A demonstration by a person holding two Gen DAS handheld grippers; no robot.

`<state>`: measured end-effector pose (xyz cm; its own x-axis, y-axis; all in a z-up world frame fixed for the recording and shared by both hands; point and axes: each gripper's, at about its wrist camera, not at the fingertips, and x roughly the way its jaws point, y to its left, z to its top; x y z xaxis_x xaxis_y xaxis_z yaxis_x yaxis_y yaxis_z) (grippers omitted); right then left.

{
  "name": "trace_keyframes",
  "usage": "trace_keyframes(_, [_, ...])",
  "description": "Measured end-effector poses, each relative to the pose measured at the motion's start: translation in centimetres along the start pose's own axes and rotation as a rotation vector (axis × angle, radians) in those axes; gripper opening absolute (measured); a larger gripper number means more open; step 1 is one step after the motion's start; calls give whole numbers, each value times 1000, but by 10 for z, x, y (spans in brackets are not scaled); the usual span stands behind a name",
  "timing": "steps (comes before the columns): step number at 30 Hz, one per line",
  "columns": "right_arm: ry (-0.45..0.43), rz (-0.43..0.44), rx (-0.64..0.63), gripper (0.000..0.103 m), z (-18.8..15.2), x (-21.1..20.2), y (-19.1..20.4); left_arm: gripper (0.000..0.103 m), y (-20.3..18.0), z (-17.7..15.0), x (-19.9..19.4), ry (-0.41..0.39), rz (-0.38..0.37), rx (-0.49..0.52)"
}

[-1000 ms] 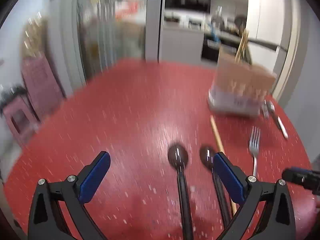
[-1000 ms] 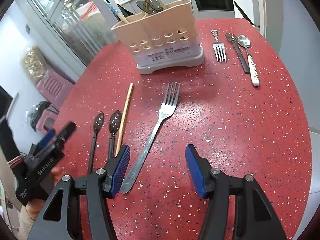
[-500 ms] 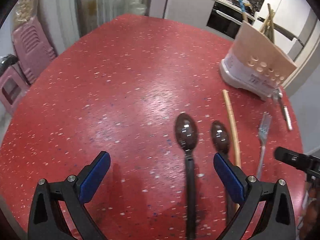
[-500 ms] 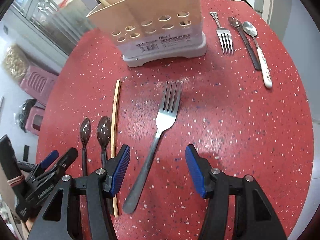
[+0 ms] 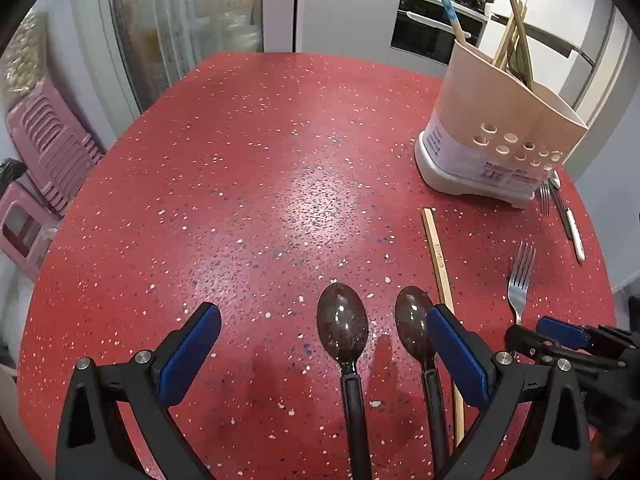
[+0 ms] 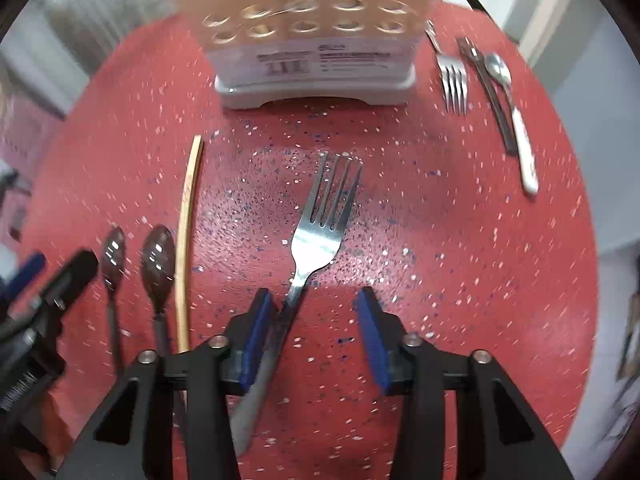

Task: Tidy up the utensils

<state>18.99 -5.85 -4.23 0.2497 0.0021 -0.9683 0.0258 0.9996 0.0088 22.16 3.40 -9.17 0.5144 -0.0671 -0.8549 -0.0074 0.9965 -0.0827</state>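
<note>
Steel four-tined fork [image 6: 316, 240] lies between closing, non-gripping right gripper [image 6: 316, 332] pads | left gripper [image 5: 324, 356] spread wide over dark brown spoon [image 5: 344, 328].

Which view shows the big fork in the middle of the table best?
The right wrist view: the fork lies centred, tines to handle, though slightly blurred. The left wrist view catches only its tines and neck near the right edge.

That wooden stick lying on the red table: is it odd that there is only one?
Yes. One chopstick lies alone beside the two dark spoons, no partner on the table. Similar sticks stand in the holder. Nothing looks spilled or broken.
</note>
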Motion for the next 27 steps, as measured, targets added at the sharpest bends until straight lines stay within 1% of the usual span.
trace_keyframes(1, [-2, -11, -27, 37, 0, -1, 2, 103, -2, 2, 2, 3, -4, 6])
trace_keyframes(3, [1, -11, -52, 26, -1, -1, 3, 103, -3, 3, -6, 5, -27, 21])
trace_keyframes(4, [3, -5, -55, 16, -1, -2, 1, 103, -6, 5, -7, 11, -39, 35])
trace_keyframes(6, [7, 21, -62, 11, -1, -1, -5, 103, -16, 8, -4, 22, -50, 66])
trace_keyframes(7, [7, 33, -63, 9, -1, -1, -8, 102, -24, 10, -2, 30, -55, 90])
trace_keyframes(8, [4, 38, -66, 7, -2, -2, -11, 97, -33, 11, 1, 43, -55, 116])
trace_keyframes(9, [-1, 51, -70, 7, -4, -2, -19, 97, -39, 13, 3, 58, -59, 138])
trace_keyframes(12, [-19, 84, -97, 6, -10, -3, -27, 97, -58, 13, 9, 88, -56, 182])
trace_keyframes(13, [-24, 93, -105, 6, -12, -4, -31, 90, -65, 13, 13, 103, -48, 201])
trace_keyframes(15, [-32, 122, -109, 6, -13, -3, -32, 85, -72, 14, 19, 135, -43, 217])
trace_keyframes(19, [-50, 183, -89, 6, -19, -5, -46, 85, -83, 10, 27, 175, -17, 239])
trace_keyframes(20, [-55, 195, -83, 6, -19, -6, -49, 84, -84, 10, 25, 168, -19, 240])
trace_keyframes(23, [-75, 230, -67, 6, -20, -8, -60, 83, -88, 11, 22, 186, -8, 252])
trace_keyframes(25, [-93, 259, -56, 6, -26, -15, -67, 73, -92, 10, 21, 201, -32, 251])
trace_keyframes(27, [-114, 286, -50, 6, -22, -17, -76, 66, -96, 11, 22, 212, -41, 264])
